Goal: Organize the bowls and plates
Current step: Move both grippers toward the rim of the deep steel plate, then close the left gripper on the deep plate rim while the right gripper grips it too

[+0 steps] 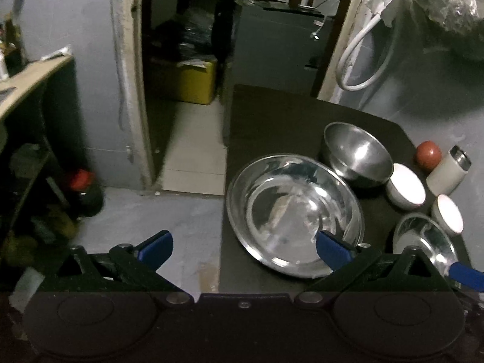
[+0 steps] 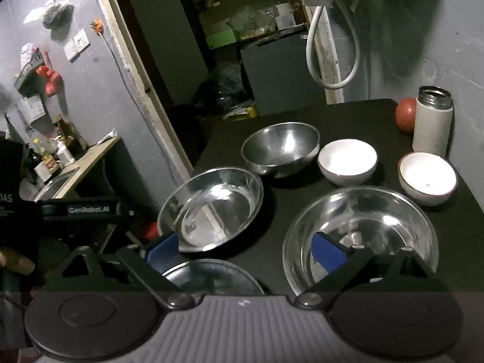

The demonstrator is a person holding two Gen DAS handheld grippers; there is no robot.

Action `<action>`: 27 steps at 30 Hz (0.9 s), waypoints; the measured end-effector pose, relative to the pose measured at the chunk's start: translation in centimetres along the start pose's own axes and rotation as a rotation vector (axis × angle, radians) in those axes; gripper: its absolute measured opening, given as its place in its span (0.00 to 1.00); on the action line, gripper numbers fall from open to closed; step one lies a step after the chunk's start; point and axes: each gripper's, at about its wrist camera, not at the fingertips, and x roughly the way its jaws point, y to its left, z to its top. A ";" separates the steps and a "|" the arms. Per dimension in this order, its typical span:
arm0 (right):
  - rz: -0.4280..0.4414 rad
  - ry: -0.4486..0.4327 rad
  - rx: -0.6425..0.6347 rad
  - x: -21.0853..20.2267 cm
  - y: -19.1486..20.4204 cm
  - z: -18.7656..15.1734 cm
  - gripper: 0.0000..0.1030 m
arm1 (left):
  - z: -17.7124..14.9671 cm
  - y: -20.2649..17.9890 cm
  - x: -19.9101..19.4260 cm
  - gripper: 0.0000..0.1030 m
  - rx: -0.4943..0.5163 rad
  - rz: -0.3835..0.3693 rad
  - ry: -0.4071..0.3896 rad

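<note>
Right wrist view: steel plates (image 2: pixel 211 208), a steel bowl (image 2: pixel 281 148) and two white bowls (image 2: pixel 348 160) sit empty on the black table (image 2: pixel 348 115) — thermos (image 2: pixel 432 121) behind. Right gripper (image 2: pixel 245 251) and left gripper (image 1: pixel 245 246) spread, holding nothing.

- The dark flat surface (image 2: pixel 348 115) carries all the dishes.
- Deep round steel bowl (image 2: pixel 279 148): rear centre.
- Two white ceramic bowls (image 2: pixel 348 158) (image 2: pixel 428 178): to its right.
- Shallow steel pan (image 2: pixel 211 208): front left.
- Wide steel basin (image 2: pixel 360 230): front right.
- White cylindrical flask (image 2: pixel 432 121): rear right, with the red round ball (image 2: pixel 405 115) just to its left.
</note>
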 end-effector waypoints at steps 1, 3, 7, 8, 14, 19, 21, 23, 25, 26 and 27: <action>-0.004 0.001 -0.001 0.3 0.1 0.2 0.91 | 0.3 0.2 0.6 0.93 -0.007 -0.014 0.003; -0.017 -0.005 -0.005 1.3 0.4 0.7 0.89 | 0.7 0.5 1.6 0.90 -0.024 -0.031 0.007; -0.037 -0.017 -0.001 3.2 0.9 1.4 0.86 | 1.4 0.9 3.2 0.80 -0.034 -0.059 0.030; -0.042 -0.014 0.006 3.9 0.9 1.5 0.84 | 1.5 0.9 3.5 0.78 -0.034 -0.061 0.033; -0.063 0.016 0.027 7.4 1.2 2.1 0.71 | 2.0 1.3 5.0 0.55 -0.037 -0.085 0.056; -0.099 0.056 0.023 9.9 1.2 2.6 0.56 | 2.3 2.1 6.2 0.41 -0.077 -0.103 0.078; -0.112 0.071 0.022 10.7 1.1 2.8 0.51 | 2.5 2.2 6.5 0.38 -0.076 -0.102 0.081; -0.122 0.082 0.019 11.2 1.1 2.9 0.48 | 2.6 2.2 6.8 0.33 -0.074 -0.104 0.087; -0.126 0.090 0.016 11.7 1.0 3.1 0.44 | 2.6 2.3 7.1 0.32 -0.078 -0.102 0.092; -0.131 0.098 0.016 12.0 0.9 3.1 0.42 | 2.6 2.3 7.2 0.30 -0.082 -0.100 0.095; -0.137 0.106 0.015 12.3 0.8 3.1 0.39 | 2.6 2.4 7.4 0.26 -0.086 -0.095 0.100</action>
